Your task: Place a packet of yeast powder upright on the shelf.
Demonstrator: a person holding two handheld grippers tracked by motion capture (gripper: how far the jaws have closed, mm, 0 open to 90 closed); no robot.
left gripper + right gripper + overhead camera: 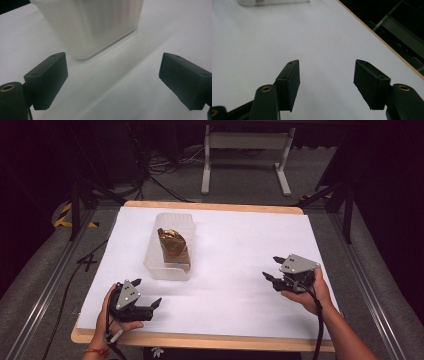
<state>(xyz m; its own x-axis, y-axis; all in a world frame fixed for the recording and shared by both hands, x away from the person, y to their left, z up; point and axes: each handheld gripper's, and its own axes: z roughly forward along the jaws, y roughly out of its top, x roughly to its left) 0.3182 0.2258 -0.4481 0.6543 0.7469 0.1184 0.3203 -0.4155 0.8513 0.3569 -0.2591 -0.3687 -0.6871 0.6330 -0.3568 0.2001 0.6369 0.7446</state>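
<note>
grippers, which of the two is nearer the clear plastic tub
The left gripper is nearer: its open jaws sit just short of the clear plastic tub, which holds a gold foil packet. The right gripper is farther off across the white sheet.

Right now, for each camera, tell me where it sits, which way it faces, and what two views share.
High view: above the person's side, facing forward and down on the table; both hands, the left gripper and the right gripper show.
Left gripper view: rides the left gripper, facing the tub close ahead; its two fingers stand apart.
Right gripper view: rides the right gripper, facing bare table toward its edge; its fingers stand apart.
Shared: the tub shows in the high and left gripper views.
</note>
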